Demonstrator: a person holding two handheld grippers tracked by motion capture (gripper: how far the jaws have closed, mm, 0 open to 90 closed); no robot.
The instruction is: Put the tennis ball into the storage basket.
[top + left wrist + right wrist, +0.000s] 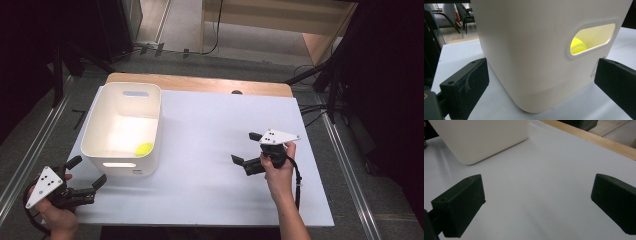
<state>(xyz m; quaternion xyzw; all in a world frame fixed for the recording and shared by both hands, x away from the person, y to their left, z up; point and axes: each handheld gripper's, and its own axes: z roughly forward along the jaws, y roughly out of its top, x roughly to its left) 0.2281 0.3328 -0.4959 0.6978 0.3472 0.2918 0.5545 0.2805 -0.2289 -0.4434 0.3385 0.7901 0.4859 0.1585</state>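
The white bin (pixel 121 131) sits just ahead of the left gripper (pixel 89 172), jaws apart; the right gripper (pixel 246 148), also apart, hangs farther off.

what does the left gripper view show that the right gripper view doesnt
The left gripper view alone shows the bin's handle slot and, through it, the yellow ball inside; chairs stand in the background. The right gripper view alone shows the wooden table edge beyond the white sheet and a wide bare stretch of that sheet. Both show the white bin, the white sheet under it, and a pair of black jaws standing wide apart with nothing between them: the left gripper faces the bin closely, the right gripper faces open sheet.
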